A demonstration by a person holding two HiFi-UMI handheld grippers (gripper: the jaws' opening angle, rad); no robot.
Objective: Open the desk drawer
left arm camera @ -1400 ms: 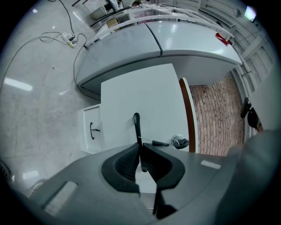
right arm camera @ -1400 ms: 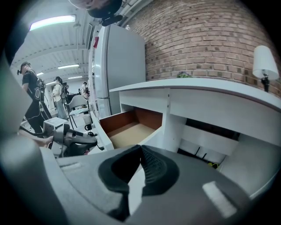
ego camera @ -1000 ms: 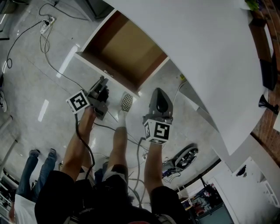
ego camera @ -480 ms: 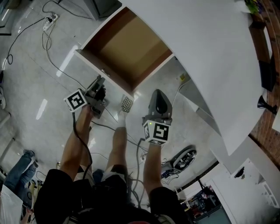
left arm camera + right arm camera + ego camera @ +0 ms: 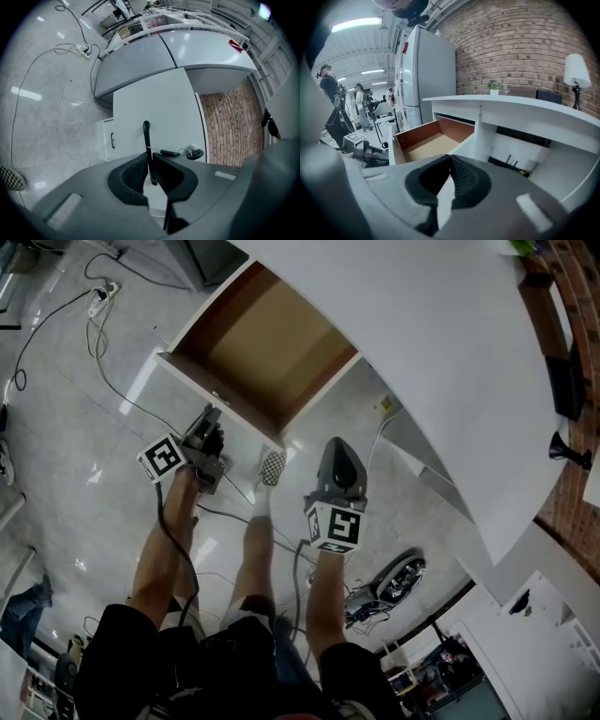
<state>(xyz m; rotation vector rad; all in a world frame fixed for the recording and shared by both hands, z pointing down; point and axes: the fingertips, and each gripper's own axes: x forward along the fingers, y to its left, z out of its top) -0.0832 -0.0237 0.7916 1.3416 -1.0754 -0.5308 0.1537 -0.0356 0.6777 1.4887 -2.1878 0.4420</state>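
Under the table (image 5: pixel 422 334) the drawer (image 5: pixel 267 348) stands open; my left claw (image 5: pixel 214 420) hangs just beside its front, pinched narrow, and my right claw (image 5: pixel 337 448) is closed and empty.

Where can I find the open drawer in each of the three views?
Head view: drawer, upper centre-left, pulled out of the white desk.
Left gripper view: its white front fills the centre, black handle between the jaws.
Right gripper view: drawer centre-left, just above the jaws.
Shared landmark: the brick wall.
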